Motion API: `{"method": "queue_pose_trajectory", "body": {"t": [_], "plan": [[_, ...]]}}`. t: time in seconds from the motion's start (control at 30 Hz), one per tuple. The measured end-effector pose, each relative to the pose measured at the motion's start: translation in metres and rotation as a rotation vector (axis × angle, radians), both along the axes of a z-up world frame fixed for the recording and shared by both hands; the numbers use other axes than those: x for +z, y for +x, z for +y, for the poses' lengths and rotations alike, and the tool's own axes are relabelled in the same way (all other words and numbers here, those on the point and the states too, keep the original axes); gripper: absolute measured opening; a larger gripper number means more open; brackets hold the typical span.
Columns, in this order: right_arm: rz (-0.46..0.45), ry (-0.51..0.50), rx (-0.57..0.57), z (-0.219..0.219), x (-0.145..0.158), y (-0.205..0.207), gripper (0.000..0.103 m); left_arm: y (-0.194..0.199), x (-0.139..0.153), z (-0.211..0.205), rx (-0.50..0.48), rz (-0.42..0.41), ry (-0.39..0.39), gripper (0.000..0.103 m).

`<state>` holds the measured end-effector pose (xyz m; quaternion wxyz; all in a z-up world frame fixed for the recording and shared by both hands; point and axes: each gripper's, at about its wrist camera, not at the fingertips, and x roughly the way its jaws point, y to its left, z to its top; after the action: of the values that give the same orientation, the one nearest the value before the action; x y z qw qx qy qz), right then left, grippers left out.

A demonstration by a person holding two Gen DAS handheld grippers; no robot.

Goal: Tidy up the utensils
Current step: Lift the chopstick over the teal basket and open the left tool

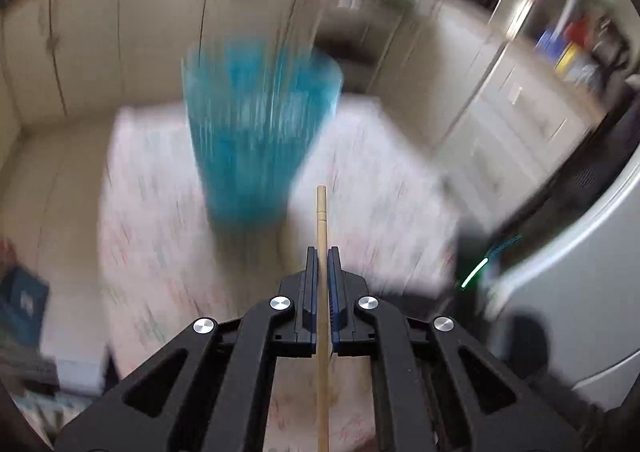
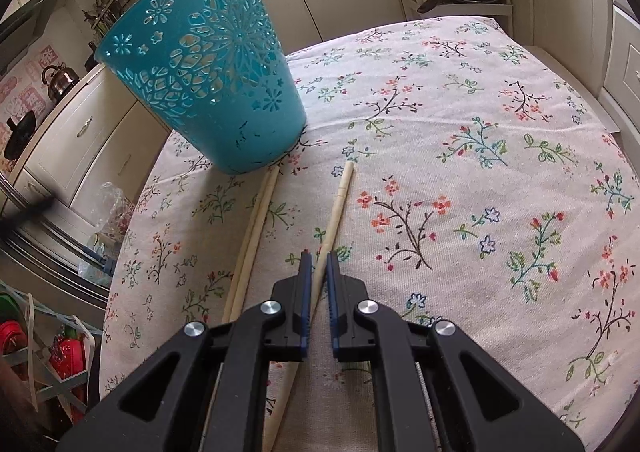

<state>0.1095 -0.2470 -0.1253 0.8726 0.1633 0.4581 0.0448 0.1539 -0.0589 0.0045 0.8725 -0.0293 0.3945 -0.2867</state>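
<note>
Left wrist view: the left gripper (image 1: 322, 252) is clamped on a chopstick (image 1: 321, 220) that points ahead toward the blurred blue basket (image 1: 256, 132) on the counter (image 1: 380, 212).

Right wrist view: the right gripper (image 2: 316, 258) is narrowly parted, straddling a single chopstick (image 2: 338, 204) lying on the counter (image 2: 480, 192); whether the pads touch it is unclear. A chopstick pair (image 2: 256, 224) lies just left, its tips at the basket (image 2: 208, 68).

The basket (image 2: 208, 68) looks like smooth teal plastic, pierced with flower cut-outs and scuffed near its base. The chopsticks (image 2: 338, 208) look like pale, matt wood. A woven floral cloth (image 2: 480, 180) covers the desk. Each hand-held gripper (image 2: 316, 264) is matt black plastic with shiny metal bolts.
</note>
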Motion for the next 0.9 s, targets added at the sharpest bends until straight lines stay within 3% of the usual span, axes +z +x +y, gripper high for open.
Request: {"method": "queue_pose_trajectory", "body": {"t": [0.13, 0.23, 0.3, 0.5, 0.8, 0.9], "plan": [[-0.006, -0.004, 0.004, 0.001, 0.0, -0.001, 0.011, 0.026, 0.074, 0.003, 0.123, -0.279, -0.109, 0.005], [-0.013, 0.01, 0.005, -0.001, 0.0, -0.001, 0.011, 0.054, 0.088, 0.001, 0.23, -0.395, -0.203, 0.005], [-0.019, 0.01, 0.006, -0.001, -0.001, -0.001, 0.011, 0.078, 0.084, -0.005, 0.311, -0.459, -0.209, 0.005], [-0.027, 0.015, 0.005, -0.002, -0.001, 0.0, 0.011, 0.124, 0.052, -0.019, 0.448, -0.497, -0.14, 0.005], [-0.027, 0.03, 0.004, -0.004, -0.002, 0.0, 0.012, 0.125, 0.02, -0.02, 0.373, -0.402, -0.028, 0.005], [-0.027, 0.037, 0.009, -0.004, -0.002, 0.001, 0.015, 0.111, 0.019, -0.011, 0.372, -0.39, -0.024, 0.015]]}}
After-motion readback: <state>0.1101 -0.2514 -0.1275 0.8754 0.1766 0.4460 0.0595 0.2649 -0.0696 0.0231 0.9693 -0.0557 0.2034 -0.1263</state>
